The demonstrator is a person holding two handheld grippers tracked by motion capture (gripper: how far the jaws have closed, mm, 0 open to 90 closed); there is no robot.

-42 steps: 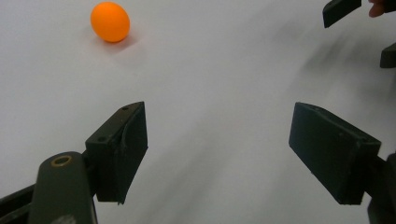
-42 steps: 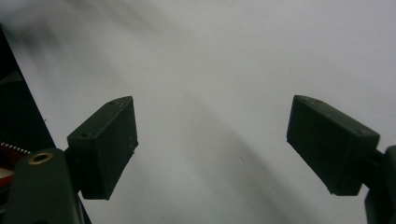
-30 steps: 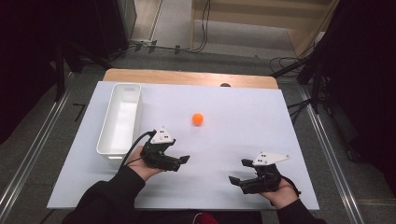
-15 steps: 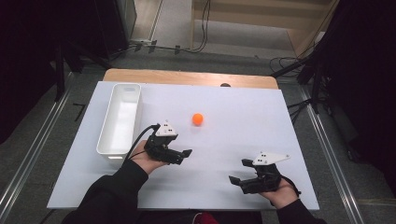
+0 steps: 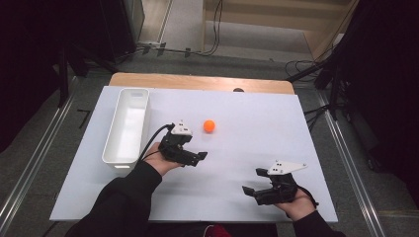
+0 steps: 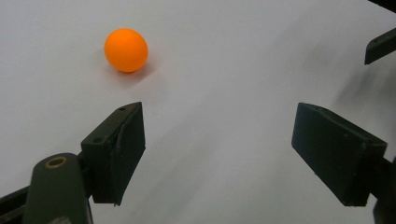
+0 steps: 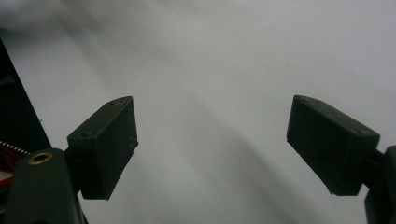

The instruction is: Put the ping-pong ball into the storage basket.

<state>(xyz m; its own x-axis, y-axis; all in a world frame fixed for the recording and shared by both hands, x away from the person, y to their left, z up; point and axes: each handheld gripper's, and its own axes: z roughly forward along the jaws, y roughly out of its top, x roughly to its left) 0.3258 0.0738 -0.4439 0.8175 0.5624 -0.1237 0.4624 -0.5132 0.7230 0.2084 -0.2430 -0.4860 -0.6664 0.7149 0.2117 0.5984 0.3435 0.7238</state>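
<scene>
An orange ball (image 5: 209,126) rests on the white table sheet (image 5: 257,123). My left gripper (image 5: 195,149) hovers just short of the ball, on the near left side of it, pointing to the right. In the left gripper view the ball (image 6: 126,50) lies beyond and to the left of the left jaw, outside the gap. This left gripper (image 6: 217,140) is open; its jaws have just been opening a little, with nothing between them. My right gripper (image 5: 253,181) sits near the front right of the sheet, open and empty (image 7: 212,140), over bare sheet.
A long white tray (image 5: 118,148) stands along the sheet's left side, close to the left hand. A jaw tip of the right gripper (image 6: 380,44) shows at the far right of the left gripper view. A wooden table edge (image 5: 197,81) runs along the back.
The left gripper has moved away from the person and slightly right, closer to the orange ball. The right gripper and the ball have stayed where they were.
</scene>
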